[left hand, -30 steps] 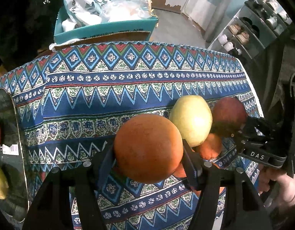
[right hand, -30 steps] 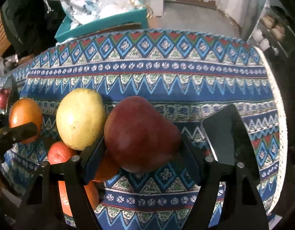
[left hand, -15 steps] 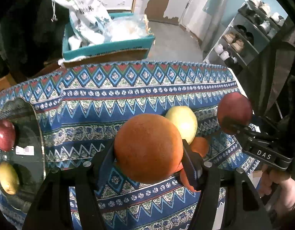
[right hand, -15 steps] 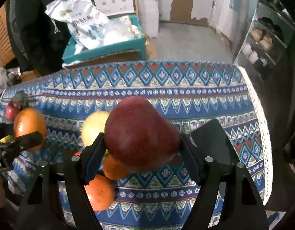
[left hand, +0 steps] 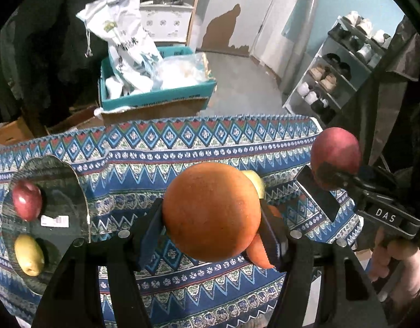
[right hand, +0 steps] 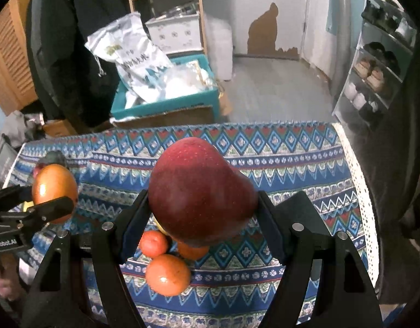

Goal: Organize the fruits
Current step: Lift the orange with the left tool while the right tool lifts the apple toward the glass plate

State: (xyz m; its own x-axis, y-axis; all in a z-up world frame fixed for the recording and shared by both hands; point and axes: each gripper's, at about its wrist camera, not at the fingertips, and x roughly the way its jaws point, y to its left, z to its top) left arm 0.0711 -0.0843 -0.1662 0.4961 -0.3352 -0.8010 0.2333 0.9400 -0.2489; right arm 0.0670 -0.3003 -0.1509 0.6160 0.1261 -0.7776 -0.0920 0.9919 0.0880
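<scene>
A patterned cloth (left hand: pixel 182 147) in blue, red and white zigzag bands is covering the bench and filling the lower half of both views, its white lace edge (right hand: pixel 360 191) showing at the right of the right wrist frame. The left gripper (left hand: pixel 211 213) is holding a large orange (left hand: pixel 211 210) at the centre of its frame, jaws closed against the fruit's sides, raised above the cloth. The right gripper (right hand: pixel 203 202) is gripping a red pear (right hand: pixel 199 191) the same way at the centre of its own frame, jaws pressing on both flanks, also raised off the cloth. Under the pear, small oranges (right hand: pixel 167 274) are lying together on the cloth at lower centre, and a yellow fruit (left hand: pixel 255 183) is peeking out behind the big orange. At the left edge of the left wrist frame a glass plate (left hand: pixel 59 180) is resting on the cloth, carrying a red apple (left hand: pixel 27 201) and a yellow pear (left hand: pixel 28 254) well apart. Beyond the bench, in the upper middle, a teal box (left hand: pixel 155 98) of white bags (left hand: pixel 128 46) is sitting on cardboard, a wooden shelf unit (right hand: pixel 160 0) is standing behind it, a grey floor (right hand: pixel 278 87) is stretching back to a wall with peeling paint (right hand: pixel 264 32), and a shoe rack (left hand: pixel 341 65) is occupying the upper right.
</scene>
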